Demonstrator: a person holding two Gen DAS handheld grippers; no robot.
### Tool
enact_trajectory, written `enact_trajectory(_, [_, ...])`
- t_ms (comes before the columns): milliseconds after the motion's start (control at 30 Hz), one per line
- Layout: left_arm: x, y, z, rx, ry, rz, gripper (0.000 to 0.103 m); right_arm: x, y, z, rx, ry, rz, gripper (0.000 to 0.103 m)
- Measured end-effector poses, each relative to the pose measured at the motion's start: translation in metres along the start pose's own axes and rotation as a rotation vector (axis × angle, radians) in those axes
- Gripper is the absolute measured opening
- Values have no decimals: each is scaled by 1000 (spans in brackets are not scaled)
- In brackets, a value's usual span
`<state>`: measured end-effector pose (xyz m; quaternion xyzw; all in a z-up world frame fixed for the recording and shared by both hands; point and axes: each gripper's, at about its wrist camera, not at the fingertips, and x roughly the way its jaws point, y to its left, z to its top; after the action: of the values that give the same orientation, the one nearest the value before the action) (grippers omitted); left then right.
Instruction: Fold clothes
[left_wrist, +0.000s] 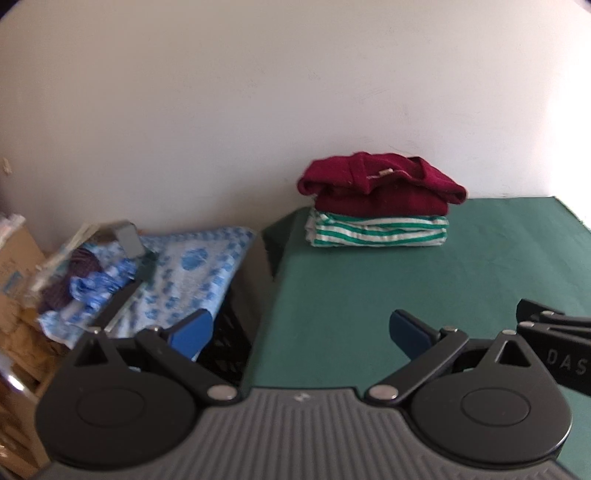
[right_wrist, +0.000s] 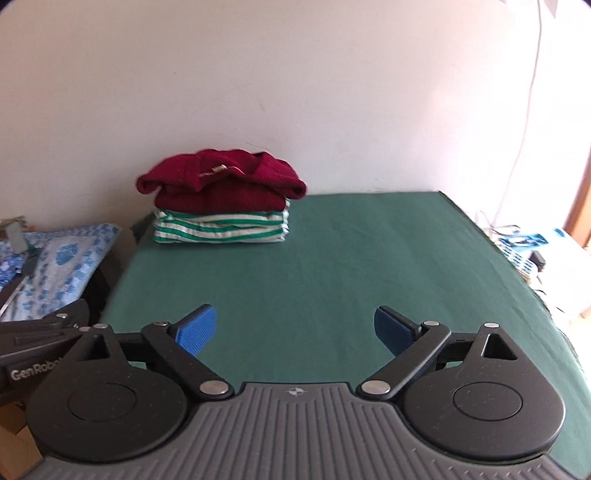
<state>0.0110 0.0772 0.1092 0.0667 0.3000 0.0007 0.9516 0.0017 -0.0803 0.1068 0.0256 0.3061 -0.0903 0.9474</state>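
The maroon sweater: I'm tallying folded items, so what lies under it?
Under the maroon sweater lies one folded green-and-white striped garment, resting on the green table cover. Whether anything else is sandwiched between them cannot be seen; the sweater covers the striped piece's top.

Folded maroon sweater (left_wrist: 380, 184) atop striped shirt (left_wrist: 376, 230) on green table (left_wrist: 406, 288), beyond wide-spread left gripper (left_wrist: 301, 332).

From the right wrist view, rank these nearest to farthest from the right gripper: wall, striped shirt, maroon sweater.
Measured from the right gripper:
1. Striped shirt, bottom of the stack, ahead and left on the green cloth.
2. Maroon sweater, lying on top of it, set slightly farther back.
3. Wall, behind the stack.
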Motion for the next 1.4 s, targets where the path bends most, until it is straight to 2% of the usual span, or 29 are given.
enact_trajectory(100, [4,6,0,-11,15,-34,101,0,3,-5,22,5,-30,94])
enact_trajectory(200, [13,3,0,21,61,-52,101,-3,2,-8,56,20,-39,94])
enact_trajectory(333, [14,0,-2,27,48,-82,101,-4,-1,-10,73,13,-55,95])
enact_trajectory(533, [19,-8,2,-15,60,-62,101,7,-6,-2,47,38,-39,95])
enact_trajectory(733, [18,-30,4,-2,41,-16,101,11,-20,7,4,23,-20,95])
enact_trajectory(967, [20,-49,6,18,50,34,101,22,-35,10,-14,49,14,94])
enact_trajectory(1200, [27,-54,6,19,87,3,101,30,-46,11,10,74,47,94])
enact_trajectory(1400, [28,-53,4,42,80,1,101,30,-46,8,24,79,85,94])
